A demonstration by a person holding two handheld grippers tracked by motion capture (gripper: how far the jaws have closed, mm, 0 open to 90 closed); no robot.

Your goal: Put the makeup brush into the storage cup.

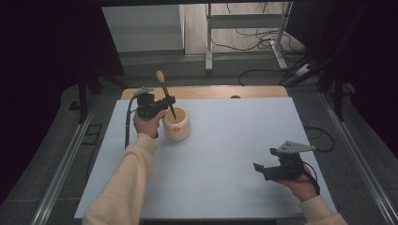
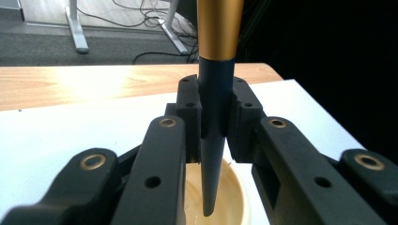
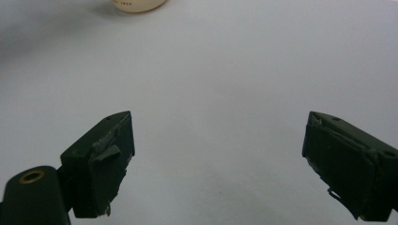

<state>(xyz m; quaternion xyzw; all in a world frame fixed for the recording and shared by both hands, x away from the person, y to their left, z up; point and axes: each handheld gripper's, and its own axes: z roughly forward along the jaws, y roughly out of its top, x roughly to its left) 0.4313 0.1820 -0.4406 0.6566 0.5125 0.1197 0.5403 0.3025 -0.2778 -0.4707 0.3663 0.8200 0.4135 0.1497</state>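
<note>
A cream round pot [image 1: 177, 124] stands on the white table top [image 1: 225, 140] at the left. My left gripper [image 1: 165, 102] is shut on a brush [image 1: 165, 95] with a dark tapered handle, a gold ferrule and a tan tuft pointing up. The handle's pointed end dips into the pot's mouth. In the left gripper view the handle [image 2: 215, 122] is pinched between the pads of my left gripper [image 2: 215, 117], above the pot [image 2: 230, 199]. My right gripper [image 1: 262, 168] hovers low at the table's front right, open with nothing between its jaws; it [image 3: 216, 159] faces bare table, and the pot's base [image 3: 136, 4] sits far off.
A wooden table edge [image 1: 211, 92] runs along the back of the white top. Beyond it are metal desk legs [image 1: 209, 42] and cables [image 1: 263, 37] on the floor. Dark curtains close off both sides.
</note>
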